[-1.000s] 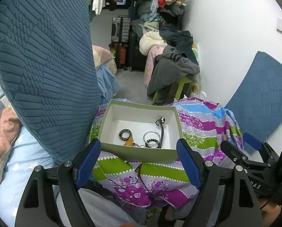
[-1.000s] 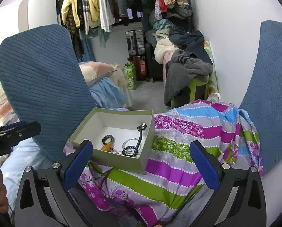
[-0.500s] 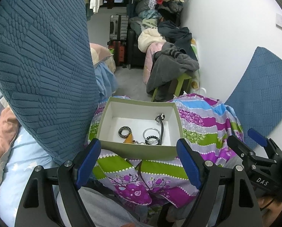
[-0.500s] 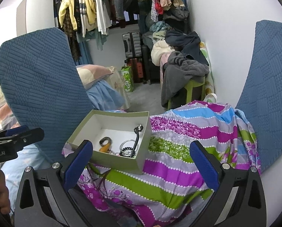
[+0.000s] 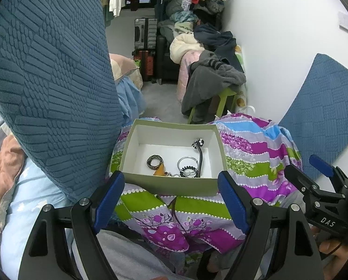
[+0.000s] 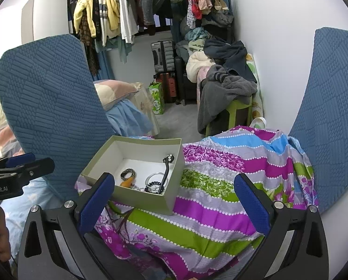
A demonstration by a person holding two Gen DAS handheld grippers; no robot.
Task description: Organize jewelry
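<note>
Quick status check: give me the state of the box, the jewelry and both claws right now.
Box: open, no lid, upright on the striped cloth.
Patterned ring: lying flat in the box.
Silver bangle: lying flat in the box.
Black hairpin: leaning against the box wall.
Left claw: open, empty, just short of the box.
Right claw: open, empty, above the cloth.

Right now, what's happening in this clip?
A person holds two sets of tongs over a striped cloth. Both the left tongs and the right tongs are open and hold nothing. An open green box sits on the cloth with the jewelry inside: a patterned bangle, a silver ring bracelet and a black hairpin. Nothing is being touched.
</note>
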